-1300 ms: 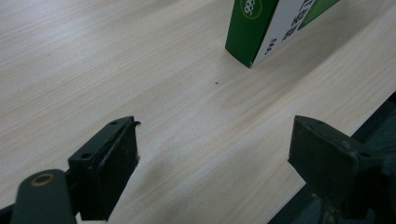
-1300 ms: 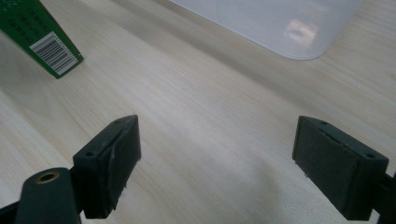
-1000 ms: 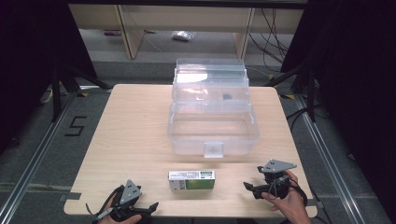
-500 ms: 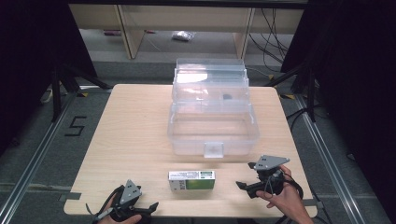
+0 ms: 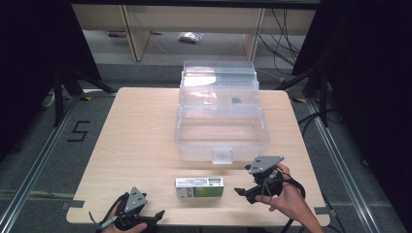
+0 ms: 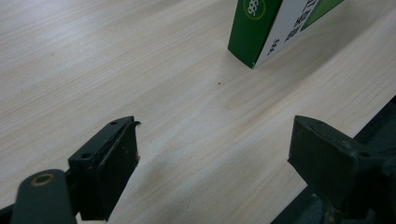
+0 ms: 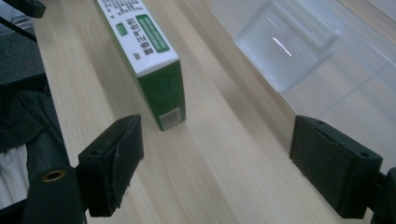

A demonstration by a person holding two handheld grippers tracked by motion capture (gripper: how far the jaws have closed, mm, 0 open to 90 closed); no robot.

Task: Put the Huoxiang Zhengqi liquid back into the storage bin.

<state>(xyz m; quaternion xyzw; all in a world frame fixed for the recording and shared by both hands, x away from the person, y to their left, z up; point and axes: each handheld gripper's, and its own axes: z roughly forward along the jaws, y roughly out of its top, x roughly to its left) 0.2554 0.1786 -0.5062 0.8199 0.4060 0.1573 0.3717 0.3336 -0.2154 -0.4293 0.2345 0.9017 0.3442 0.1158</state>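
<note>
A green and white carton [image 5: 199,187] lies flat near the table's front edge, between the two hands. My right gripper [image 5: 241,192] is held just right of it, jaws open and pointing at the carton's end [image 7: 161,100]. My left gripper [image 5: 156,216] rests at the front left edge, open, with the carton's corner [image 6: 261,32] ahead of it. Nothing is between either pair of jaws. Behind the carton stands a clear plastic box [image 5: 221,121] with its lid raised; its front latch [image 7: 286,44] shows in the right gripper view.
The light wooden table [image 5: 141,141] has bare room on its left half. Its front edge [image 6: 373,116] runs right beside my left gripper's jaws. Shelving and cables stand on the floor behind the table.
My right gripper has moved left and a little forward, closer to the carton's right end. The left gripper and the carton have stayed put.
</note>
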